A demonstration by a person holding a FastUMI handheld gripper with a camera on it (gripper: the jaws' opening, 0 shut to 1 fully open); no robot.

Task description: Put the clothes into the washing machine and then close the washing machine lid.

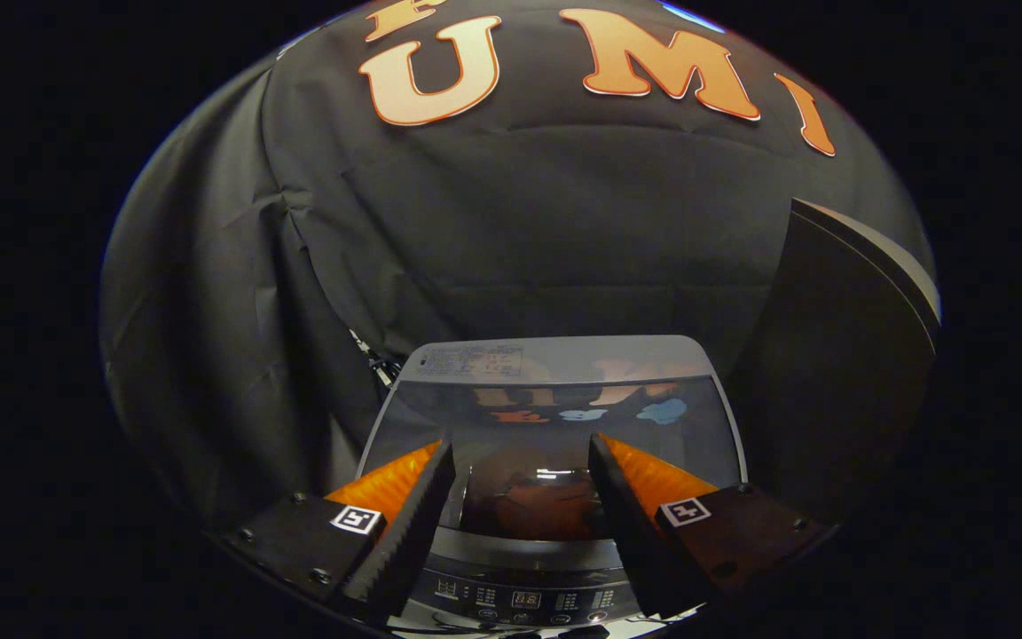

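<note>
Gripper: the gripper hovers above the washer, fingers spread apart and holding nothing.
Washing machine: the grey top-loading washing machine sits just ahead of and below the fingers, its control panel between their bases.
Lid: the dark glass lid lies flat and closed.
Clothes: something orange-brown shows dimly under the glass; whether it is clothing is unclear.
Surroundings: a dark flat panel stands upright just right of the washer; the black cloth wall hangs behind.

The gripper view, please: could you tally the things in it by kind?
Washing machine: 1, lid down, control panel nearest the tool
Tool: 1, fingers open with nothing between them, above the lid
Dark panel: 1, upright beside the machine
Total: 3
</note>
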